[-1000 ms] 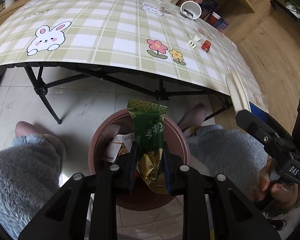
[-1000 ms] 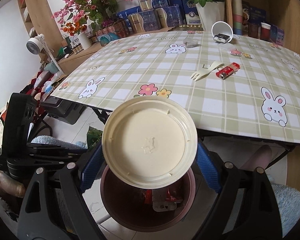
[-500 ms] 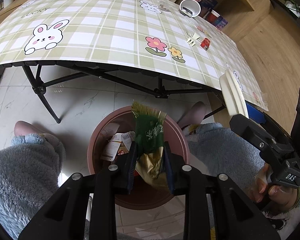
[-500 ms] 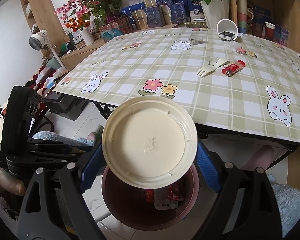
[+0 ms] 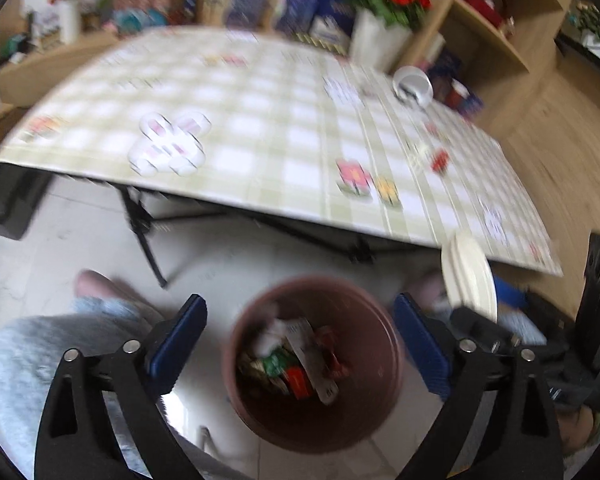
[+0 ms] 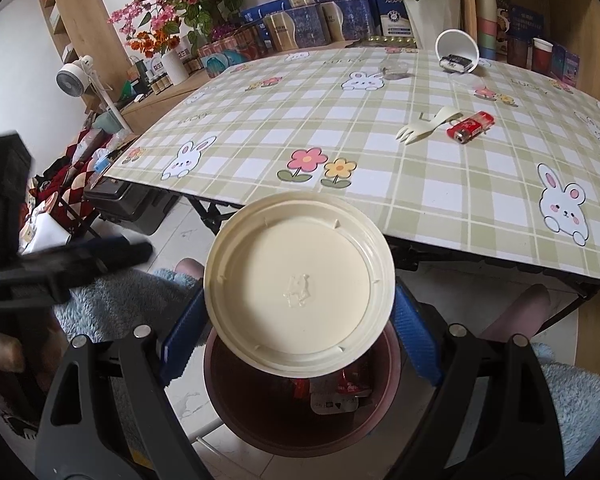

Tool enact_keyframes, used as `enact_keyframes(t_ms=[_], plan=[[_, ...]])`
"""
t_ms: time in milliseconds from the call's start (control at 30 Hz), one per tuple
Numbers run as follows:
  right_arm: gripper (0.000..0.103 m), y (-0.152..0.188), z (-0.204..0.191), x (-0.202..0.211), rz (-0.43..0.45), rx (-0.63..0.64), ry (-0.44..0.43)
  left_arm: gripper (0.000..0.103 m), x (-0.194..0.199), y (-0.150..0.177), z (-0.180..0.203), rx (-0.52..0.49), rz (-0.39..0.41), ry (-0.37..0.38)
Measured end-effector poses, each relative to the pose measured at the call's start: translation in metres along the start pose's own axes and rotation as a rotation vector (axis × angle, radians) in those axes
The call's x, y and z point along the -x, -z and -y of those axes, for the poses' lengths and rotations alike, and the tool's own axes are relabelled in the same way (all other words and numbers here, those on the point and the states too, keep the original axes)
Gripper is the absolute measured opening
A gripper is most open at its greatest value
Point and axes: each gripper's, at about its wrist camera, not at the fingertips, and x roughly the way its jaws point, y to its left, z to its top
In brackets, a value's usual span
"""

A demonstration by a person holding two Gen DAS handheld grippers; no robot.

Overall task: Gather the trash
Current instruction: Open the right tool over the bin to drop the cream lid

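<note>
My left gripper (image 5: 298, 312) hangs above the brown bin (image 5: 260, 412), its jaws opening wide with nothing between them. A green wrapper (image 5: 276, 364) lies among the trash inside the bin; this view is blurred. My right gripper (image 6: 298, 308) is shut on a round cream plastic lid (image 6: 300, 276), held by its edges over the bin (image 6: 260, 420). The lid (image 5: 470, 276) shows edge-on in the left wrist view. On the checked table (image 6: 440, 192) lie a cream fork (image 6: 424, 126), a red lighter (image 6: 470, 128) and a tipped white cup (image 6: 458, 54).
The bin stands on the pale floor between a person's knees in fluffy blue trousers (image 6: 572, 400), in front of the table's near edge. Black folding table legs (image 5: 144, 236) stand behind it. Boxes, flower vases and wooden shelves line the far side.
The left gripper opened and let go of the green wrapper, which now lies in the bin. That gripper also rose and tilted up. The right gripper kept still with the lid.
</note>
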Motion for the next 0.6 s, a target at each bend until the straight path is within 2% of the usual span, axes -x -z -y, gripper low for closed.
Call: enact_keyframes(t_ms=[133,200,367,600], plan=[[0.086,0.002,-0.006,-0.005,-0.021,0.020,-0.009,0.097,0.016,-0.005,-0.005,0.022,0.082,-0.071],[0.086,0.003,-0.011,-0.008,-0.032,0.035,-0.015,0.097,0.019,-0.005,-0.012,0.047,0.096,-0.085],[0.086,0.005,-0.019,-0.014,-0.061,0.068,-0.035,0.097,0.018,-0.004,-0.028,0.112,0.084,-0.132],[0.088,0.008,-0.024,-0.021,-0.097,0.083,-0.065,0.097,0.015,-0.001,-0.030,0.115,0.065,-0.141]])
